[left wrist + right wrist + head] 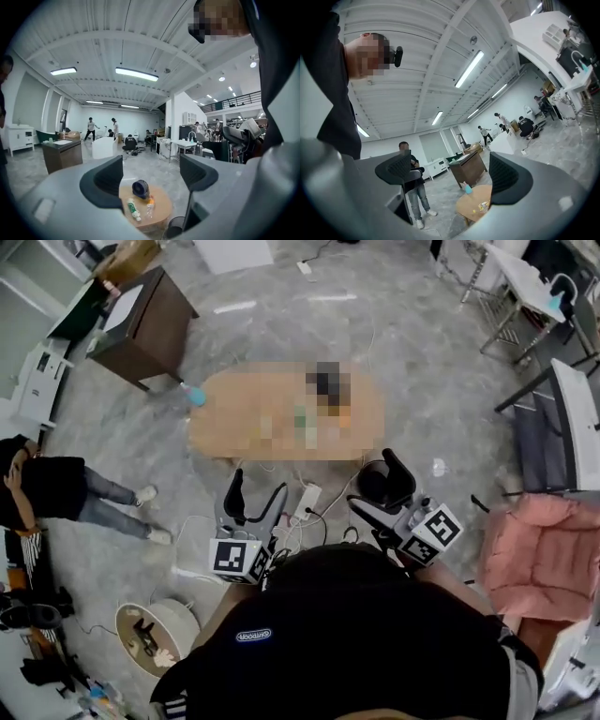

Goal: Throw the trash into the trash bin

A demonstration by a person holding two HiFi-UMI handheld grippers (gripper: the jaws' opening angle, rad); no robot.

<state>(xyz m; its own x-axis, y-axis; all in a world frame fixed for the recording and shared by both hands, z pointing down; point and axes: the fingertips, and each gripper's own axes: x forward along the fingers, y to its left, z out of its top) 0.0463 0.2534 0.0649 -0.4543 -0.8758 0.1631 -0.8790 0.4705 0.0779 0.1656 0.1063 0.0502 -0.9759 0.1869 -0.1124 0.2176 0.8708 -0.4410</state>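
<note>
A low oval wooden table (211,432) stands ahead, mostly under a mosaic patch in the head view. The left gripper view shows a small black fan (140,189), a green-and-white tube (133,209) and a clear plastic bottle (149,209) on the table (161,211). A round black trash bin (380,486) (174,228) sits on the floor at the table's near right. My left gripper (255,498) (152,176) is open and empty, well short of the table. My right gripper (386,495) (450,176) is open and empty, beside the bin.
A dark cabinet (145,324) stands at the far left and a person (56,488) at the left. A blue-topped bottle (195,396) lies by the table's left end. White power strip (307,502) and cables on the floor. Pink chair (544,559) right; white scrap (439,467).
</note>
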